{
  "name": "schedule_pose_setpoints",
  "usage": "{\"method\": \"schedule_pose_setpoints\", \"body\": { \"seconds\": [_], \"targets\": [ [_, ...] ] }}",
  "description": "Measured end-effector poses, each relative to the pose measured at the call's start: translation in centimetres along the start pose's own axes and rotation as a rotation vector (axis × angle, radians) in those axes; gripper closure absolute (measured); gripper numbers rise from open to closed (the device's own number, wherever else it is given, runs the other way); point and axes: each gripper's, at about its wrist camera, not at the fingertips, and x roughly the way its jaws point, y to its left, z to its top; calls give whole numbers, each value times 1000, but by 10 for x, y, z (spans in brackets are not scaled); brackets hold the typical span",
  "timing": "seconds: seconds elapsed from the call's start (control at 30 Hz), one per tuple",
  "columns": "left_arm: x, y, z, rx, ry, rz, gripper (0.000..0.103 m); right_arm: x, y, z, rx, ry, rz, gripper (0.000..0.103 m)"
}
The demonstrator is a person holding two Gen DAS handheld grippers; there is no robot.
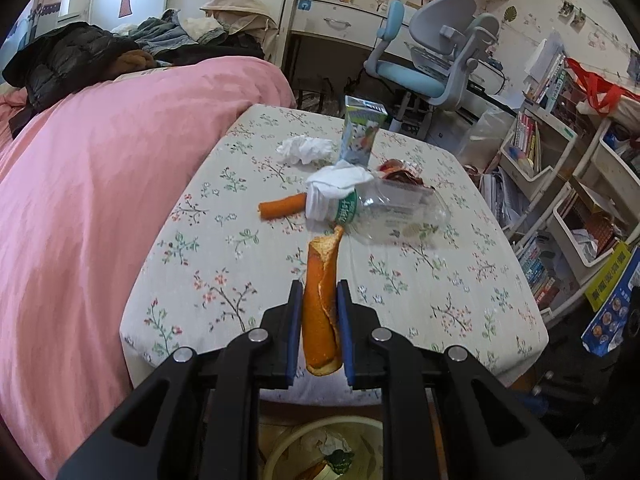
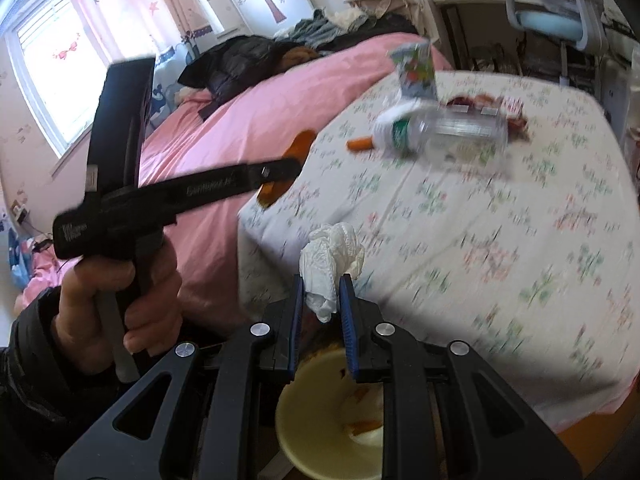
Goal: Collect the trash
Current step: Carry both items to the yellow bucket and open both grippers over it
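Left gripper (image 1: 320, 312) is clamped on a strip of orange peel (image 1: 320, 300), held over the near edge of the flowery table (image 1: 224, 264). Right gripper (image 2: 323, 304) is pinching a crumpled white tissue (image 2: 330, 258) above a cream-coloured bin (image 2: 316, 408) at the bottom of the frame; the bin already has some orange scraps and a bit of white stuff inside. Left on the table mid-frame: a plastic bottle (image 1: 396, 212), a carrot piece (image 1: 282, 206), another tissue wad (image 1: 306, 149), a juice carton (image 1: 360, 132) standing upright and a red wrapper (image 1: 400, 172).
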Motion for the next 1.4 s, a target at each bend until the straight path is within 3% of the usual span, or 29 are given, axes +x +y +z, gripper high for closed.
{"method": "schedule_pose_setpoints", "body": {
  "seconds": [0.17,0.27,0.33,0.6,0.77,0.87,0.9,0.93,0.97,1.07,1.23,1.4],
  "targets": [
    [-6,-3,-9,8,2,1,85,14,11,-25,17,100,32,86],
    [-9,-4,-15,8,5,4,85,23,12,-39,45,164,30,75],
    [-11,-4,-20,6,10,6,85,23,8,-47,82,170,18,64],
    [-14,-13,-43,14,64,11,85,6,-5,-45,146,101,-19,54],
    [-7,-25,-76,18,190,0,85,-3,-15,-39,170,33,-67,51],
    [-1,-32,-108,17,318,-11,84,-9,-24,-36,206,-1,-87,50],
    [0,-35,-116,20,353,-15,82,-10,-27,-36,216,-8,-91,50],
    [2,-37,-123,29,386,-16,69,-10,-30,-36,231,-16,-99,49],
    [3,-40,-127,43,403,-7,47,-12,-32,-36,237,-18,-103,48],
    [-3,-47,-125,80,365,11,37,-14,-37,-37,250,-25,-123,47],
    [-10,-38,-119,41,301,32,33,-11,-40,-38,247,-30,-157,45],
    [-25,-27,-106,-22,177,59,27,-2,-38,-40,226,-11,-180,44]
  ]
}}
